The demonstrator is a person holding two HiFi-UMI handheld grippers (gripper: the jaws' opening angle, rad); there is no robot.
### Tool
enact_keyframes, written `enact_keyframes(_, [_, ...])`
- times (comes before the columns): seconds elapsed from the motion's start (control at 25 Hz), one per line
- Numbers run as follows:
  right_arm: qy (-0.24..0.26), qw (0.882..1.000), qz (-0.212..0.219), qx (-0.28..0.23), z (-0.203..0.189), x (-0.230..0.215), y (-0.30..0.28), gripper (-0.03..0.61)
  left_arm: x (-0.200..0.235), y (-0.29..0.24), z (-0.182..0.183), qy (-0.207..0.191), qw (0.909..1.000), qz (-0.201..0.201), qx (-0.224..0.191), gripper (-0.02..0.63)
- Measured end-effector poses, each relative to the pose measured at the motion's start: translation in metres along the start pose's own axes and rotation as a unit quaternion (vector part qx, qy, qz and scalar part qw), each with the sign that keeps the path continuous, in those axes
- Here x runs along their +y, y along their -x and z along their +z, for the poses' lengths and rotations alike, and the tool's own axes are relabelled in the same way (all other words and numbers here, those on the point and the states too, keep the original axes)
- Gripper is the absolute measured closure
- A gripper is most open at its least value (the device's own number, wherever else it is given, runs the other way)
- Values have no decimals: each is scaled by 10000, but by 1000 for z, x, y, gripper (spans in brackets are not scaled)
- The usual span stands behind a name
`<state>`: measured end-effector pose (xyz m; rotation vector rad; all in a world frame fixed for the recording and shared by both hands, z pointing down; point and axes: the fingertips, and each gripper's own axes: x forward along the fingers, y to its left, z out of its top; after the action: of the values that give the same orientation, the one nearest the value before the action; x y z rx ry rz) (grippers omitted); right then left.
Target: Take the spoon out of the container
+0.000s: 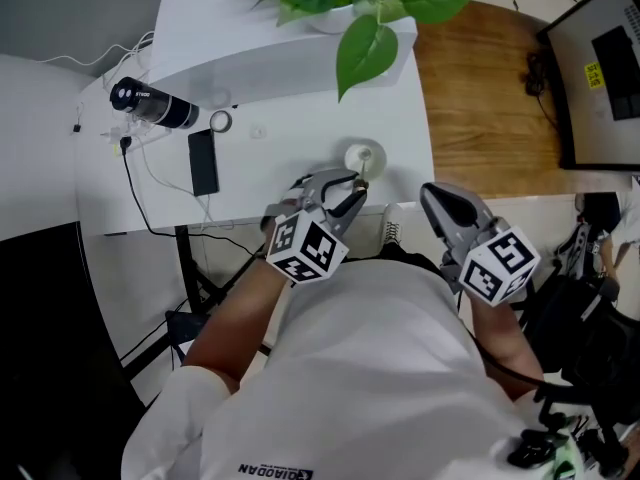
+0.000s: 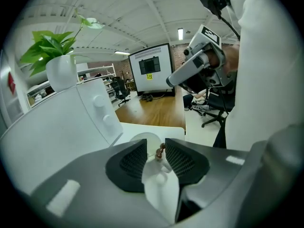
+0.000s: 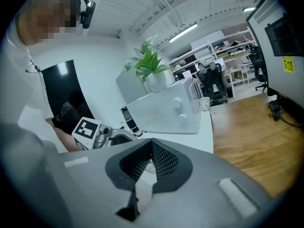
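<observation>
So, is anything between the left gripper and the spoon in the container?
Nothing visible. The left gripper has its jaws apart, with the spoon handle's brown end in the gap, sticking up from the white container; the pads aren't pressing on it.

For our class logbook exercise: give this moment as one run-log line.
left gripper: open around spoon | spoon: in container | right gripper: shut, empty

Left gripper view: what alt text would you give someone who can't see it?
The left gripper's open jaws frame the brown beaded tip of a spoon standing in a white container on a white table. Behind are a potted plant on a white box, and the right gripper at upper right.
</observation>
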<state>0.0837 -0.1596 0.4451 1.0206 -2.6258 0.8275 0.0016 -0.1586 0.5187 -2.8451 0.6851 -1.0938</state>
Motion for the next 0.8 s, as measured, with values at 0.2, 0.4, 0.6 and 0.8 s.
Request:
enact_keyframes(0.2, [1, 10000, -21, -8, 1, -1, 0, 572, -5, -5, -3, -232, 9996, -106, 125, 486])
enact_keyframes(0.4, [7, 10000, -36, -9, 1, -2, 1, 572, -7, -14, -13, -522, 9978, -137, 375, 485])
enact_keyframes(0.6, [19, 10000, -67, -12, 2, -5, 2, 572, -6, -22, -24, -537, 9970, -104, 544, 489])
enact_keyframes(0.8, [4, 9999, -106, -26, 3, -8, 5, 572, -7, -24, -20, -551, 9975, -45, 436, 537])
